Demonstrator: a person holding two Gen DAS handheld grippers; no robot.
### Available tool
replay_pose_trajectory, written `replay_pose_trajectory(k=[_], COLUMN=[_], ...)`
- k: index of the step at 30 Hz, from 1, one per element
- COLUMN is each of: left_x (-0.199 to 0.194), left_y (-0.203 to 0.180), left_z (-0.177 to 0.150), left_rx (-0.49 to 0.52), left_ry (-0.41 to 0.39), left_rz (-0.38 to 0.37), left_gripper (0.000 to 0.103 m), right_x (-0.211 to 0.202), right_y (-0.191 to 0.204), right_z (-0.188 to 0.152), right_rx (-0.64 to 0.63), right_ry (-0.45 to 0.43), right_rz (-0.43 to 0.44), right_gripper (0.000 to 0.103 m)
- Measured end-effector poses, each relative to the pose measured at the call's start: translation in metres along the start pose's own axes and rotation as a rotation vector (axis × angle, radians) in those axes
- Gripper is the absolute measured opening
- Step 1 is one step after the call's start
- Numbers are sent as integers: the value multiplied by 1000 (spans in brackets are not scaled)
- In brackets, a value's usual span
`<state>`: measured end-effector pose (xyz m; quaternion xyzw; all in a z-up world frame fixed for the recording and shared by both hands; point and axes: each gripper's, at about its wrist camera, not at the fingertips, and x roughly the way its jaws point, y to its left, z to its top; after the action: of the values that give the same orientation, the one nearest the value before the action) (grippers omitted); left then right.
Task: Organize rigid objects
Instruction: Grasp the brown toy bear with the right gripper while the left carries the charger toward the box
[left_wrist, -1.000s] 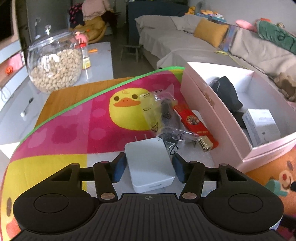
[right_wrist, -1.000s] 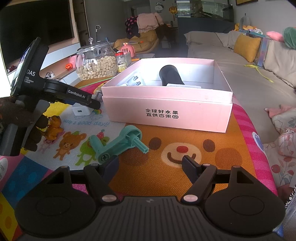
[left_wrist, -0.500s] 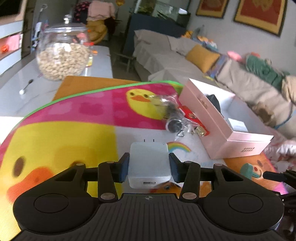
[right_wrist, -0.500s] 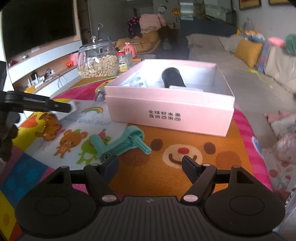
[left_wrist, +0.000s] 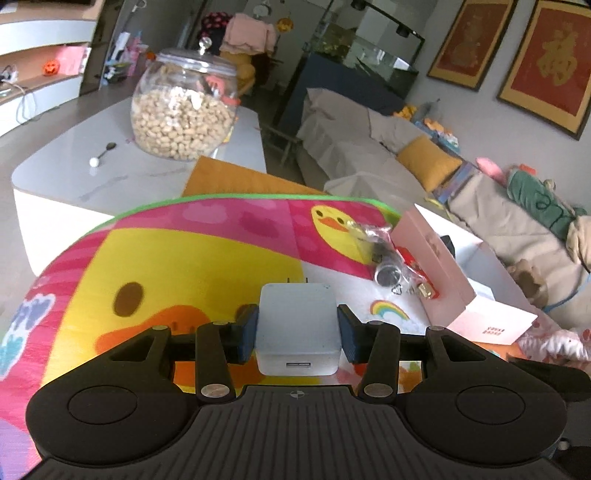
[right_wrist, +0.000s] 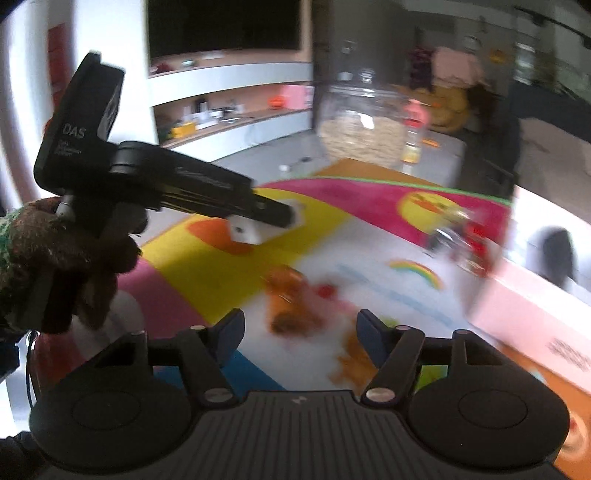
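Observation:
My left gripper (left_wrist: 297, 326) is shut on a white charger block (left_wrist: 297, 325), held in the air above the cartoon play mat (left_wrist: 184, 258). In the right wrist view the left gripper (right_wrist: 288, 218) shows at left, with the charger (right_wrist: 245, 230) under its tip. The pink open box (left_wrist: 436, 280) stands to the right; it also shows in the right wrist view (right_wrist: 532, 314). My right gripper (right_wrist: 300, 338) is open and empty above an orange bear toy (right_wrist: 291, 299). That view is blurred.
A clear bag with a dark item (left_wrist: 384, 258) and a red packet (left_wrist: 417, 273) lie beside the box. A glass jar of nuts (left_wrist: 183, 110) stands on the white table behind the mat. A sofa (left_wrist: 388, 155) lies at the back right.
My left gripper closed on the white charger and lifted it off the mat. My right gripper swung left, away from the teal tool, toward the orange bear toy.

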<state>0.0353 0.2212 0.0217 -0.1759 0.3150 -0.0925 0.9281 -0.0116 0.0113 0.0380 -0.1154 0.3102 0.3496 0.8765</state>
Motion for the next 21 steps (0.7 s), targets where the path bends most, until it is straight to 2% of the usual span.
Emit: replay_pose_trajectory(k=[3,6,9,11,13,18,21], left_x=[-10,-16,-18,-19,-18,-9,-1], left_y=[4,5,0,-13,-31,-92,-129], left_z=[-3,-6,-12,-21,-32,-59,-51], left_rx=[-1,5,20,56,97,222,279], left_ry=[-14,-16,13,52,103,244,254], left_rz=[9,10,-6,-39,-88,-236,-302], left_gripper=[50,50,50,50,50,50,50], right_x=[22,41,32,8,-23,-109,-146], right_y=[10,6,2,-4,-12,-46,-72], right_z=[11,14,9,2,-10,-54,-66], right_rx=[-34,3,29,42,55,125,217], right_ry=[17,73,73,39,-5,-88,-118], right_rz=[-4,-19,-27,-40,-94,-343,-450], right_gripper=[56,30,29,29,28,29,29])
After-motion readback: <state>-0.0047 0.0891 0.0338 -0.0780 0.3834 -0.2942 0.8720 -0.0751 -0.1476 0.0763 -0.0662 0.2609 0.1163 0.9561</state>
